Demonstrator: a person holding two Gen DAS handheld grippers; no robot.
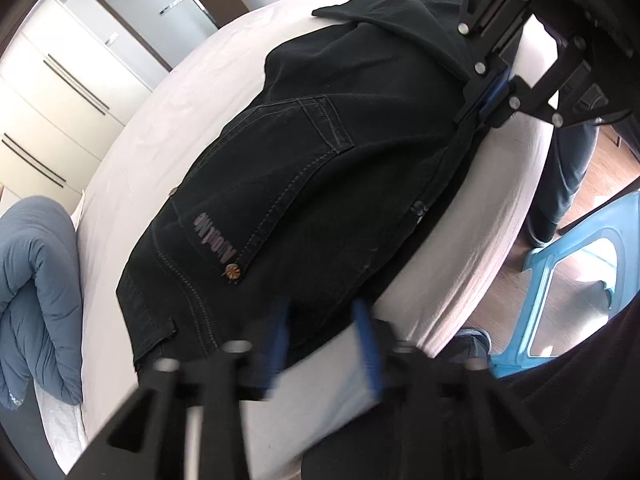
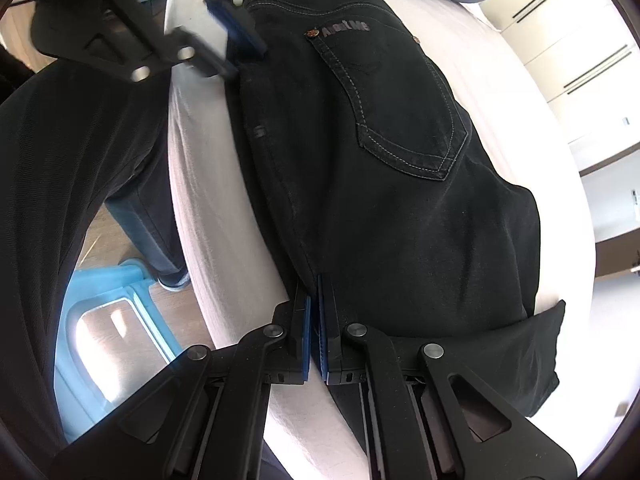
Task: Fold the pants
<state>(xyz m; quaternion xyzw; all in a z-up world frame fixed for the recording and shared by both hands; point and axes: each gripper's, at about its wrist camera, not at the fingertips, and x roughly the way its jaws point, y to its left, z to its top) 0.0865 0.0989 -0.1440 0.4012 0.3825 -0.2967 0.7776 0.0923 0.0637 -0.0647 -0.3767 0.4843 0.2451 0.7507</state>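
Black jeans (image 1: 304, 184) lie folded on a white bed, back pocket with a logo facing up; they also show in the right wrist view (image 2: 380, 160). My left gripper (image 1: 324, 332) is open at the waistband edge, its blue pads blurred and apart over the fabric edge; it shows in the right wrist view (image 2: 236, 44) at the top left. My right gripper (image 2: 314, 308) is shut on the near edge of the jeans at the leg end; it shows in the left wrist view (image 1: 490, 98).
The white bed (image 1: 160, 112) carries a rolled blue duvet (image 1: 36, 264) at one end. A light blue plastic stool (image 2: 108, 308) stands on the wood floor beside the bed. The person's legs (image 1: 560, 184) stand close to the bed's edge. Wardrobe doors (image 1: 52, 92) line the far wall.
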